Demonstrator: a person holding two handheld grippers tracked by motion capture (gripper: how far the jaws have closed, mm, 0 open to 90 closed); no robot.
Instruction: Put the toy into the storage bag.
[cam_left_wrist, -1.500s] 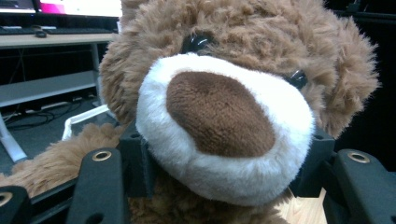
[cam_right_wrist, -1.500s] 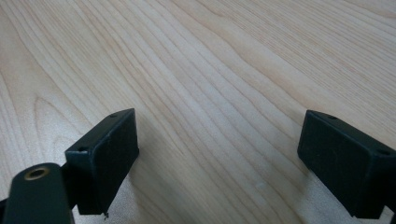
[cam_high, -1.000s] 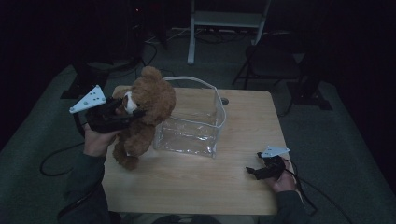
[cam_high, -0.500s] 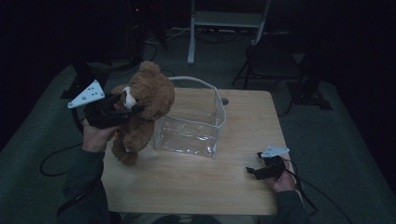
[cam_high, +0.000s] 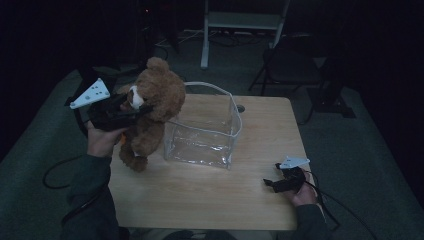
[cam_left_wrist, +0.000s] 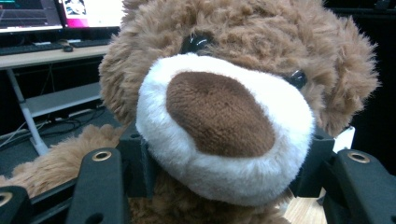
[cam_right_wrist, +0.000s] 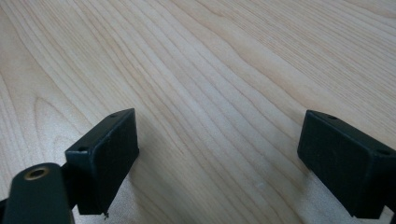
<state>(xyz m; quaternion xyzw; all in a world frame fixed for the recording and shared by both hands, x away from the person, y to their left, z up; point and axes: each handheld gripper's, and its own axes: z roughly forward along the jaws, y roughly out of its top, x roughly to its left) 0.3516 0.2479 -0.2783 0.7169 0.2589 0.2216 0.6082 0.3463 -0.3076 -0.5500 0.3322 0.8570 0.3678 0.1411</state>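
We take the clear plastic bin (cam_high: 202, 132) in the middle of the wooden table (cam_high: 210, 200) as our landmark. To its left, lifted off the tabletop, hangs the brown teddy bear (cam_high: 150, 117): its head sits level with the bin's upper rim and close beside the left wall, while its feet dangle just above the wood at the bin's near-left corner. Whether the fur brushes the plastic we cannot tell from the high view.

Our left gripper (cam_high: 132, 107) has the bear by the face. In the left gripper view the two black jaws press in on either side of the white muzzle (cam_left_wrist: 224, 126) (the dark brown nose patch sits squarely between them), and the plush bulges out above the pads, so the tongs are clamped on the snout. Our left hand (cam_high: 102, 140) holds the tool from the far-left side of the bin, with the grey three-cornered plate (cam_high: 91, 93) tilted on top.

Our right gripper (cam_high: 270, 184) lies well to the right of the bin and nearer to us, low over the table's near-right part, held in our right hand (cam_high: 302, 192). In the right gripper view its jaws stand wide apart with bare wood grain (cam_right_wrist: 210, 93) between them and nothing gripped.

The bin itself stands upright, its open top facing up.
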